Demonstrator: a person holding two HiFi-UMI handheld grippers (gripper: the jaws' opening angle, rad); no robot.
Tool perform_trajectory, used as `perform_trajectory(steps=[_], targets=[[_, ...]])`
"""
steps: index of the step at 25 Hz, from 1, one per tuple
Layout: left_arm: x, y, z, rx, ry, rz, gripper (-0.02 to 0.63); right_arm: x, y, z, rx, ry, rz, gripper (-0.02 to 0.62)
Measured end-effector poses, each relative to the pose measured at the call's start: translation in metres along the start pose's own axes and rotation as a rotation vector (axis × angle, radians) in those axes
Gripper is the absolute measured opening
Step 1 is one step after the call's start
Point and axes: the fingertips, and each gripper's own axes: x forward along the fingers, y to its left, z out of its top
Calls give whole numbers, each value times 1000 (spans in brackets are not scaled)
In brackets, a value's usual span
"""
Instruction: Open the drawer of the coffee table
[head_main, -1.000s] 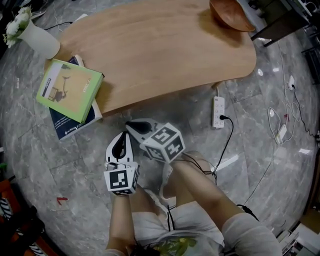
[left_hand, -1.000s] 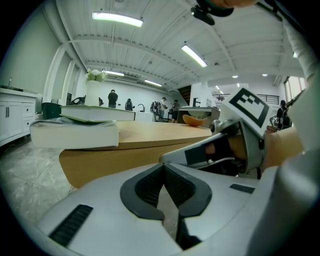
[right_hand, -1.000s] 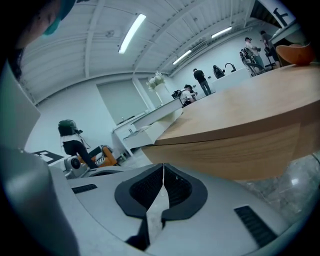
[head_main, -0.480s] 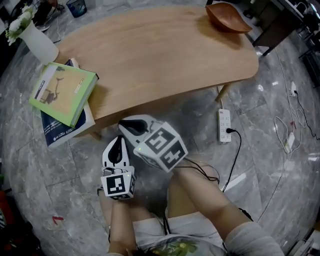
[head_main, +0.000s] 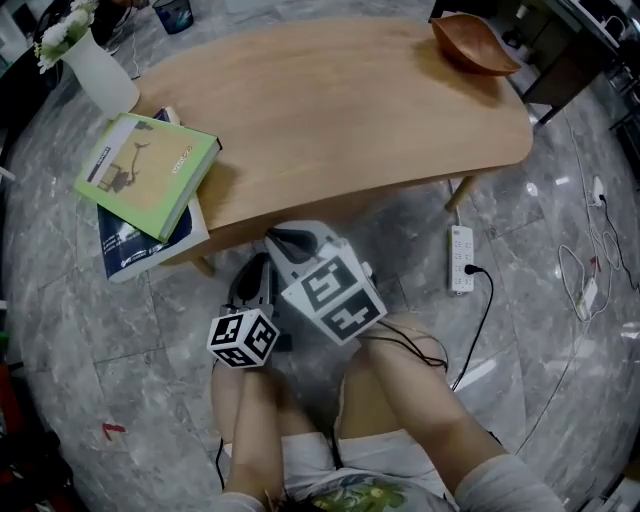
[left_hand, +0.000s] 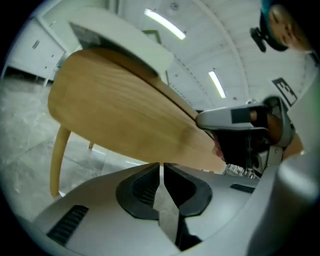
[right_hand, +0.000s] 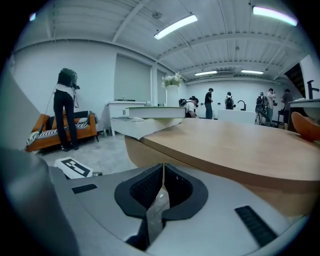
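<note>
Grey stone-tile floor (head_main: 80, 330), open studio room; people and an orange sofa (right_hand: 55, 131) show far off in the right gripper view. Nearest: the person is down low on the floor, knees forward, I'd say to get both tools to the height of the table's apron. Left gripper (head_main: 256, 280) sits just left of and touching or nearly touching the right gripper (head_main: 284, 240), both aimed at the near edge of the coffee table (head_main: 350, 110). Left gripper view: jaws together, nothing between them (left_hand: 160, 167). It looks up at the underside of the top and one leg (left_hand: 57, 155), so it's held below the tabletop. Right gripper view: jaws also together and empty (right_hand: 163, 167). It looks roughly along the top, so it rides a bit higher. My read is they're shut because no handle is in reach yet. The drawer itself isn't visible from above, hidden under the top's overhang. The wooden band (right_hand: 210, 167) below the edge in the right gripper view may be its front, can't tell. No handle made out. On the top, left end: stacked books (head_main: 150, 175) overhanging the edge, white vase (head_main: 100, 70) beyond them. Far right: wooden bowl (head_main: 475, 45). None of it is near the grippers. Power strip (head_main: 461, 258) lies on the floor to the right, clear of the work.
</note>
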Motion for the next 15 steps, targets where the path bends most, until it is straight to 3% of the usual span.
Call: perform_trajectory(steps=[5,7,15], targets=[[9,10,0,-214,-67,-53,15,-4,3,1,-19,-1,-13,23],[12,11,2,-285,-81,-82,111,-5,5,1,-32,6,-14,23],[20,25,8,-546,-191,-173,166,-5,11,0,-34,16,-17,23]])
